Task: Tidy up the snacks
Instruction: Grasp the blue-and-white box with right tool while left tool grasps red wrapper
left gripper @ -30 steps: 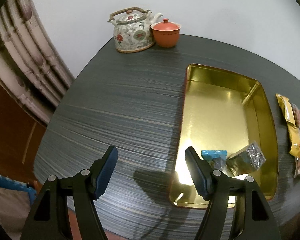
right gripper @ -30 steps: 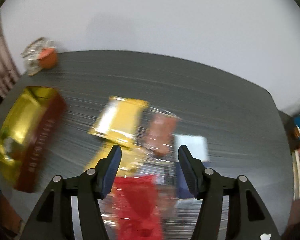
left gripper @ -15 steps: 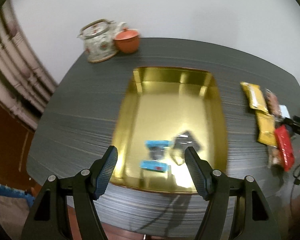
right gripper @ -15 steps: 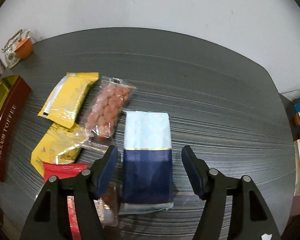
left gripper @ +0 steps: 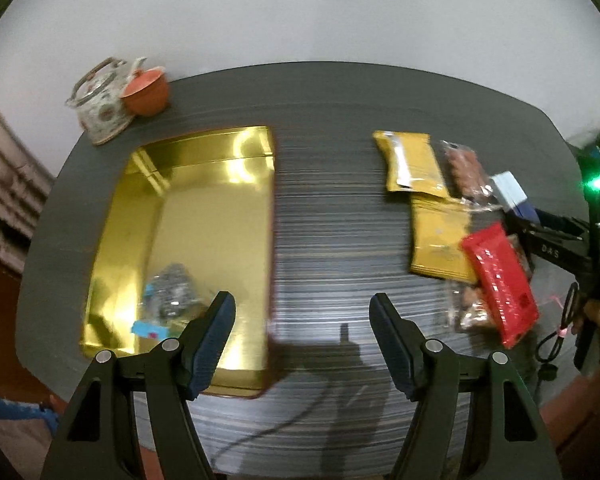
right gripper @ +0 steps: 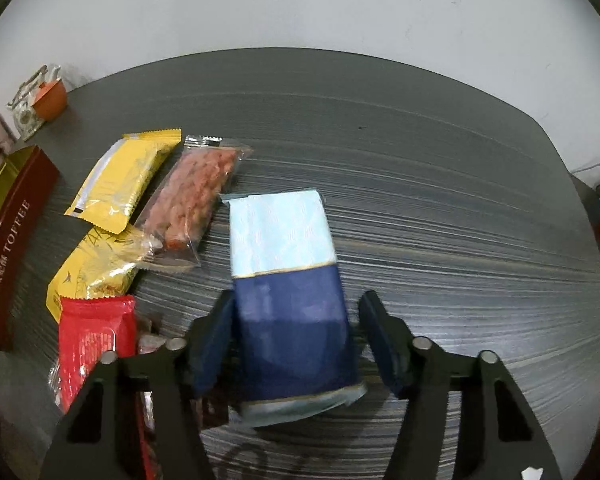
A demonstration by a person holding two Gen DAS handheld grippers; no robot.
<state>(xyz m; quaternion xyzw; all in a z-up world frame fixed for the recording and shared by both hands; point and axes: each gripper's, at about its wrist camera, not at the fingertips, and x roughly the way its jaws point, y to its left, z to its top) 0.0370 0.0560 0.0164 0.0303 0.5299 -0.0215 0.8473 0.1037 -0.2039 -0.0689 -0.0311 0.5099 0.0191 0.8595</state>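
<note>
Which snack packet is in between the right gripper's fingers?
The blue packet, dark blue below and pale blue on top. It lies between the right gripper fingers; the yellow packets, red packet and clear nut bag lie off to its left.

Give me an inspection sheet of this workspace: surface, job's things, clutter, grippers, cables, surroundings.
Surface: dark striped table, rounded corners.
Job's things: gold tin holds a few small wrapped sweets; outside it lie two yellow packets, a clear bag of reddish snacks, a red packet and a blue-and-pale-blue pack.
Clutter: floral teapot and orange lidded cup at the far corner.
Grippers: left gripper open over bare table beside the tin; right gripper has just been closing around the blue pack, a gap showing at one finger.
Cables: black cable at the table's edge.
Surroundings: plain white wall.
</note>
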